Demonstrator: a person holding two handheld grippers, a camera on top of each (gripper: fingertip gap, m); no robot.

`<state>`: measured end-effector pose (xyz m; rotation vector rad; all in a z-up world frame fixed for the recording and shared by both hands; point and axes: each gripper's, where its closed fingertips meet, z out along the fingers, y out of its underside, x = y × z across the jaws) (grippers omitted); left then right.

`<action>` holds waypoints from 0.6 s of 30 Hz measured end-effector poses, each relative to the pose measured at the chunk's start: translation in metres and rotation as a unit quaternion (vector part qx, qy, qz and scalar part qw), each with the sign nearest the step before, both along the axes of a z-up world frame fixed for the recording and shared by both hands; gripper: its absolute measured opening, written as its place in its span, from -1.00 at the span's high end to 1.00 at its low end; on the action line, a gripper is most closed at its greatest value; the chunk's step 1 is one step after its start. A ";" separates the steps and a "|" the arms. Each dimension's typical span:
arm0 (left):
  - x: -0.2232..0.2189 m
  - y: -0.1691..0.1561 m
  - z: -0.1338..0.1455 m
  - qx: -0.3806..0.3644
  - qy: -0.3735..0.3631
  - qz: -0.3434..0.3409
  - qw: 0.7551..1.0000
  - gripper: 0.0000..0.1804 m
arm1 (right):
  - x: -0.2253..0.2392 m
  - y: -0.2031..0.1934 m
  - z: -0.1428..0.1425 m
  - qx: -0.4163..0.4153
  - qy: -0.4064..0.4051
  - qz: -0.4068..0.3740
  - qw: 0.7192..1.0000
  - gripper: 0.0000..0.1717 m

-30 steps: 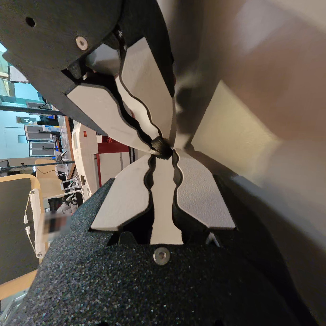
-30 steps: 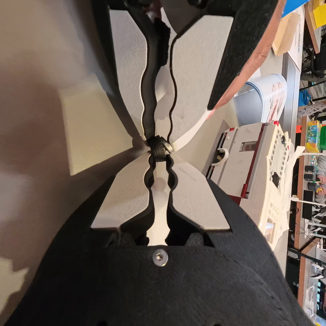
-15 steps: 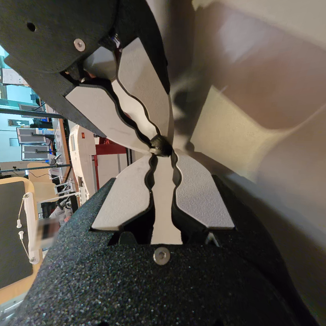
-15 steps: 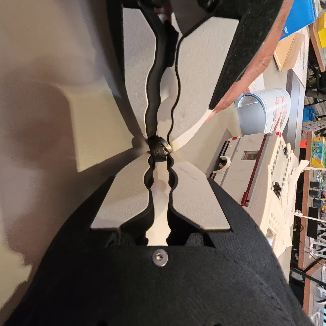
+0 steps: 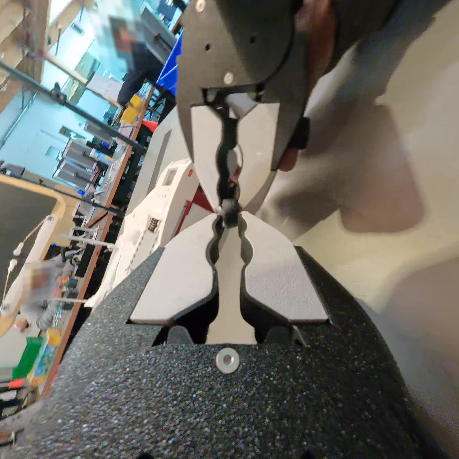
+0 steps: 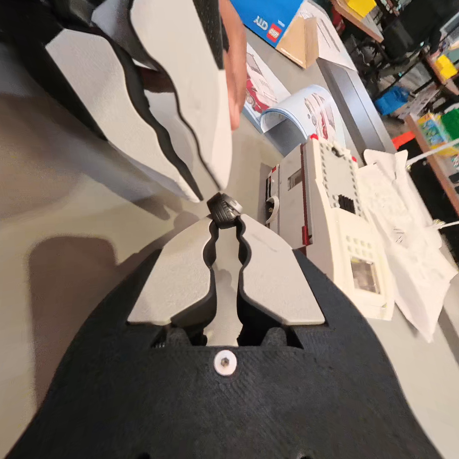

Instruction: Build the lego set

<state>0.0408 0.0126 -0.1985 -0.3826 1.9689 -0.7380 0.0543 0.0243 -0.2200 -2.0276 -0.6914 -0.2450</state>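
A small black toy tyre with a grey hub (image 6: 224, 211) sits between the two grippers, which meet tip to tip above a pale table (image 6: 74, 223). My right gripper (image 6: 226, 218) is shut on the tyre's lower part, and the tyre is tilted with its hub to the upper right. My left gripper (image 5: 229, 218) has its pads closed against the tyre's other end (image 5: 227, 214). In the right wrist view the left gripper (image 6: 210, 193) comes in slanted from the upper left, its tips at the tyre's edge. In the left wrist view the right gripper (image 5: 227, 202) reaches down from above.
A white and red brick-built model (image 6: 323, 223) stands just right of the grippers and also shows in the left wrist view (image 5: 159, 211). A curled booklet (image 6: 298, 111), a blue box (image 6: 268, 22) and crumpled white paper (image 6: 409, 236) lie beyond. A hand (image 6: 233, 74) holds the left gripper. Left and right tips are no more than a few centimetres apart.
Both grippers have swung together, so both views have turned. The left jaws have narrowed onto the tyre. The tyre has tilted in the right jaws, and the left gripper now stands slanted to the right one.
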 end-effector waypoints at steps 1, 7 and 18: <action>0.003 0.004 -0.002 -0.002 0.001 0.011 1.000 0.81 | 0.001 0.000 -0.002 -0.003 0.007 -0.007 1.000 0.85; 0.005 0.005 -0.018 0.016 0.021 0.007 1.000 0.73 | -0.002 0.000 -0.009 -0.019 0.077 -0.013 0.997 0.84; 0.000 -0.004 -0.022 0.012 0.023 -0.029 0.999 0.68 | -0.013 -0.003 -0.007 -0.008 0.056 0.010 0.998 0.85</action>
